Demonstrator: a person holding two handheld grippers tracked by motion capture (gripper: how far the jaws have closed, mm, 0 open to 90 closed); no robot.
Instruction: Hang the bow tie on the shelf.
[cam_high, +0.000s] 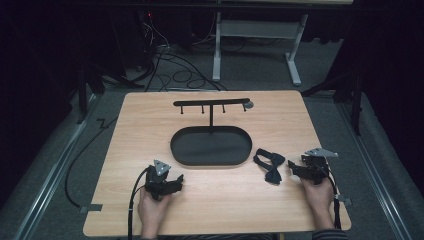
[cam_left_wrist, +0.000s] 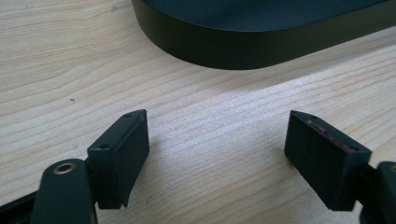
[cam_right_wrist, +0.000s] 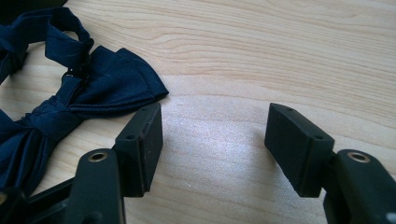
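Note:
A dark navy bow tie (cam_high: 270, 167) lies on the wooden table, right of the black oval tray (cam_high: 182, 152). In the right gripper view the bow tie (cam_right_wrist: 79, 95) lies just left of my left jaw, apart from it. My right gripper (cam_high: 295, 170) rests on the table beside the tie, open and empty (cam_right_wrist: 212, 140). My left gripper (cam_high: 176, 181) sits near the front left of the tray, open with bare wood between its jaws (cam_left_wrist: 217, 149). A black T-shaped hanger stand (cam_high: 211, 104) with small hooks rises from the tray's far side.
The tray's dark wall (cam_left_wrist: 243, 44) curves just ahead of the left gripper. The table's right edge (cam_high: 330, 165) is close to the right hand. Cables (cam_high: 170, 70) and a white table frame (cam_high: 260, 45) are on the floor beyond the table.

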